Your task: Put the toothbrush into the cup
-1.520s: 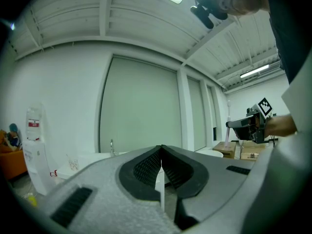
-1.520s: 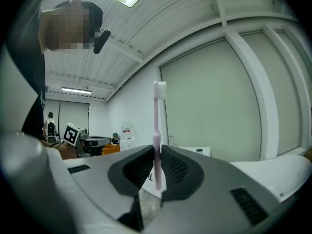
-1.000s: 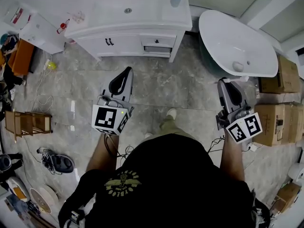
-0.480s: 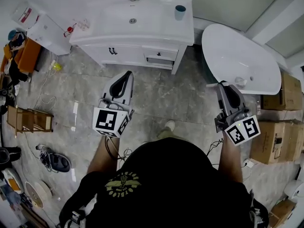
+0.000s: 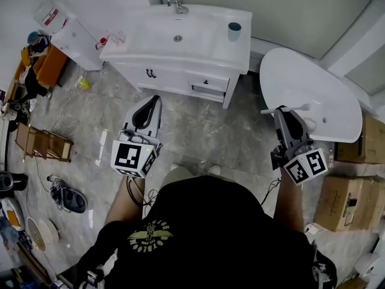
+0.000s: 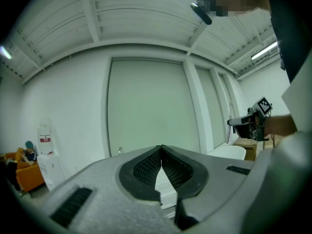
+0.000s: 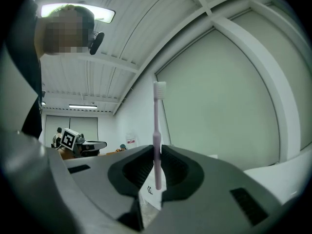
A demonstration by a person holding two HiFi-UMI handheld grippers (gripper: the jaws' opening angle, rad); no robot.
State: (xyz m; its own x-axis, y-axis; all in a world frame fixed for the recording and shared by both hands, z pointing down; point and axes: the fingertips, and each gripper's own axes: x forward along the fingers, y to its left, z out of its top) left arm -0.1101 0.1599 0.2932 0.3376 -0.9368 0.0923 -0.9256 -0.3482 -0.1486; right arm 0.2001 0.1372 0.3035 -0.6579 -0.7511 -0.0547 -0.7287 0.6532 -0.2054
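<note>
One step is done: the toothbrush (image 7: 156, 126) is clamped in the right gripper (image 7: 155, 151); the left gripper (image 6: 161, 152) is closed, empty. The cup (image 5: 234, 31), well apart, is not yet reached.

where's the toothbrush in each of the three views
Head view: the toothbrush lies crosswise at the tip of the right gripper, right of centre.
Left gripper view: too small to make out; the right gripper that holds it shows at far right.
Right gripper view: upright at centre, clamped between the jaws.
Shared landmark: the right gripper.
</note>
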